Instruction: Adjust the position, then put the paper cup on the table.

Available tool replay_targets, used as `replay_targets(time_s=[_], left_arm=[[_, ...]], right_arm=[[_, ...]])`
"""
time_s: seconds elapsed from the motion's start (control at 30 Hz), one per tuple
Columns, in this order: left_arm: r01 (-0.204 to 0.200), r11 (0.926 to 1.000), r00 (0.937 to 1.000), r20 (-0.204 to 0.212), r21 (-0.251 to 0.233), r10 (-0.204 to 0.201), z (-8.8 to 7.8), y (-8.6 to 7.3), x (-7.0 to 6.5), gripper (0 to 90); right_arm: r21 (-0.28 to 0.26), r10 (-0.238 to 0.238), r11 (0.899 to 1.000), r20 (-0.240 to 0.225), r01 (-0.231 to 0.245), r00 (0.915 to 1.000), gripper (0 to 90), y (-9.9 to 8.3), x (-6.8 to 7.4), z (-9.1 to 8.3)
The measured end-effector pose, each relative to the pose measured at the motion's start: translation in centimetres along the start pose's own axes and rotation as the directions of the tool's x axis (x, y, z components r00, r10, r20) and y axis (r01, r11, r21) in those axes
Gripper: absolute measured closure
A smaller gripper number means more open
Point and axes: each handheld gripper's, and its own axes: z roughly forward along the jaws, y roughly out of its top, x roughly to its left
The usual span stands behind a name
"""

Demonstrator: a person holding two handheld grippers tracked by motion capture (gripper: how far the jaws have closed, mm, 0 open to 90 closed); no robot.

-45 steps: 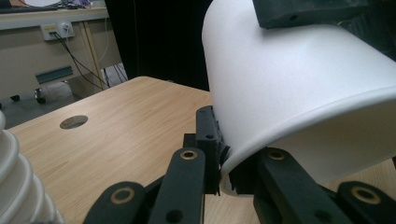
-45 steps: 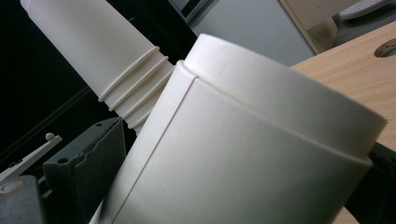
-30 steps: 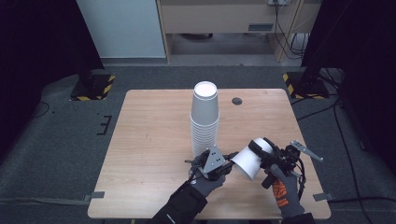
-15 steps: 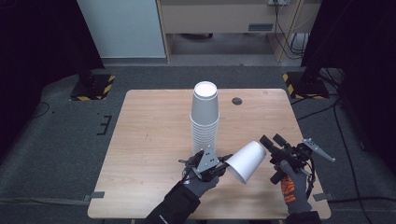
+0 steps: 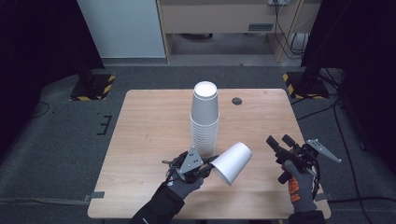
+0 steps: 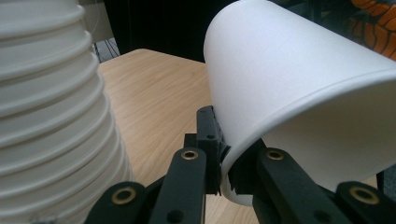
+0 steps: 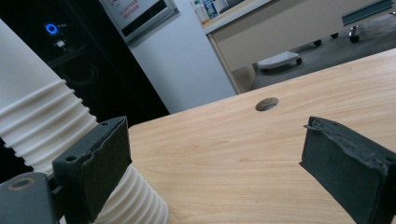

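A single white paper cup [image 5: 233, 162] lies tilted above the table, and my left gripper [image 5: 210, 167] is shut on its rim. In the left gripper view the two black jaws pinch the wall of the cup [image 6: 299, 70] at my left gripper [image 6: 224, 158], one inside and one outside. A tall stack of white cups [image 5: 204, 121] stands upside down just behind it, and the stack [image 6: 46, 116] is close on the left there. My right gripper [image 5: 279, 141] stands open to the right of the cup, apart from it. Nothing lies between the pads of my right gripper [image 7: 215, 163].
The wooden table [image 5: 149, 121] has a small round hole [image 5: 237, 101] near its far edge, and the hole [image 7: 267, 103] lies ahead of the right jaws. The stack [image 7: 42, 121] rises at the left of the right gripper view. Dark floor and stands surround the table.
The right gripper has let go of the single cup and drawn off to the right. The left gripper has kept its grip on the rim and shifted a little left with the cup.
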Motion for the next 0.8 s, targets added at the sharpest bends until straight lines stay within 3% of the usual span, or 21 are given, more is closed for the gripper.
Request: replay_targets(time_s=[0.47,0.8], left_arm=[[0.041,0.9990,0.9990,-0.019,0.018,-0.041,-3.7,-2.4,1.4,84.1],[0.067,0.9968,0.9974,-0.030,0.042,-0.066,-6.1,-3.9,2.1,84.2]], right_arm=[[0.048,-0.078,0.996,0.054,0.076,0.9955,8.1,-0.6,-0.7,-0.1],[0.090,-0.150,0.986,0.085,0.142,0.9851,8.1,-0.9,-0.7,0.1]])
